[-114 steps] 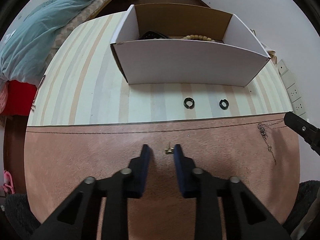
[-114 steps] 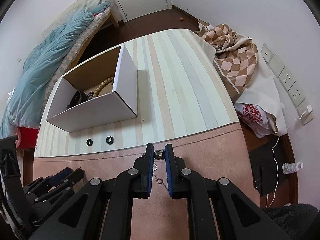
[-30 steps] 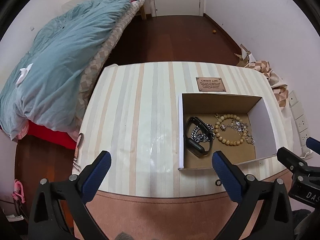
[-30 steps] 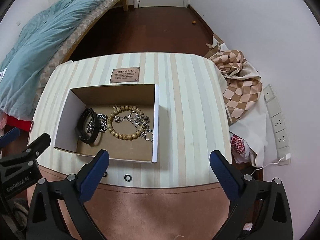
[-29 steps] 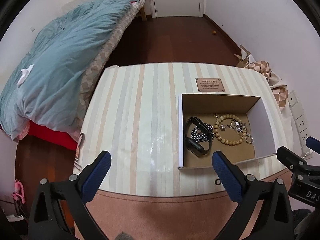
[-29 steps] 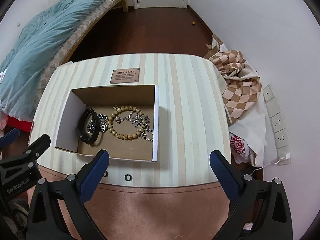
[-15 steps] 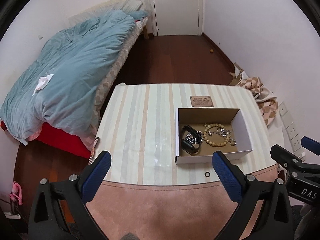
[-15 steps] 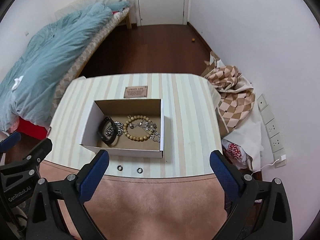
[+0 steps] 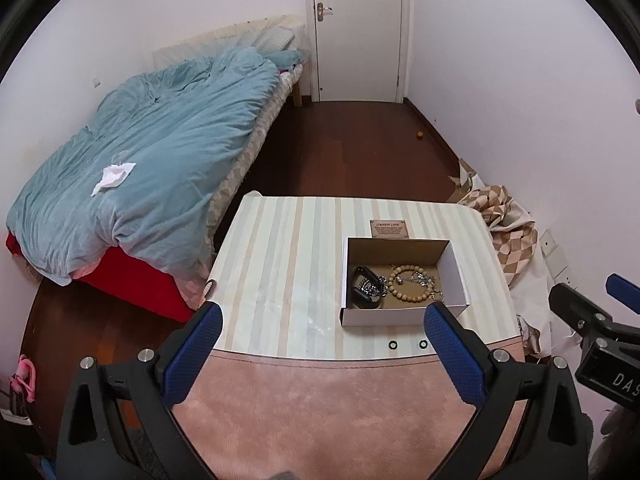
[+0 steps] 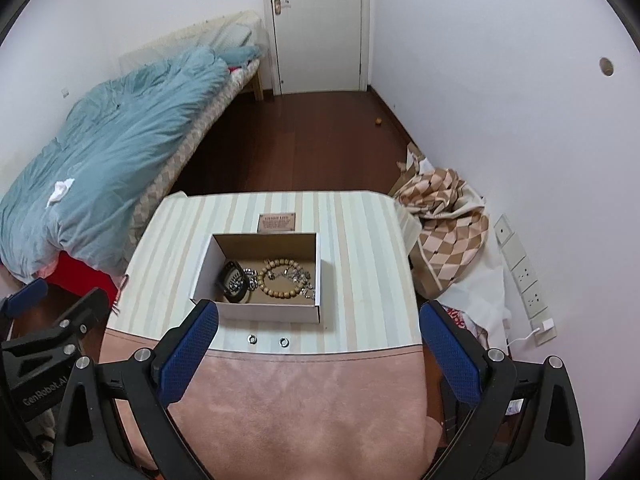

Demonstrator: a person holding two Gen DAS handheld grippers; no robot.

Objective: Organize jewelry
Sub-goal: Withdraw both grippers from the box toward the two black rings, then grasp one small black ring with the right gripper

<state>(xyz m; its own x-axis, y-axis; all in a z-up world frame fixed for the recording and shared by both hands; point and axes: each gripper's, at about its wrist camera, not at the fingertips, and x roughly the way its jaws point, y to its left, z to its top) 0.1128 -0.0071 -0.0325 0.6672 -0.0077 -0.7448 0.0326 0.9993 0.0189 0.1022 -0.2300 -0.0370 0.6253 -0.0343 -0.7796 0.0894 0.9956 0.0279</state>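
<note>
Two handheld tools are hovering high above a striped desk (image 9: 288, 264) in a bedroom, both with blue-padded jaws spread wide and gripping nothing. The left tool (image 9: 320, 344) and the right tool (image 10: 318, 344) are each looking down on an open white cardboard box with a brown interior (image 10: 204, 264), which is sitting on the striped part of the desk, right of centre in the left wrist view. Lying inside it are a tan wooden bead bracelet (image 10: 280, 278), a tangle of silver chain jewellery (image 10: 302, 276) touching the beads, and a black band (image 10: 228, 284) at the box's left end. Two small dark rings (image 10: 252, 339) are resting on the stripes just near of the box's front wall, beside the edge of a pink suede-like mat (image 10: 288, 408) covering the near part of the desk. A small brown plaque (image 10: 277, 222) is lying just beyond the box's far wall. A bed with a rumpled teal duvet (image 9: 152, 168) is standing to the left, and checked brown-and-cream fabric (image 10: 448, 216) is heaped on the floor to the right.
</note>
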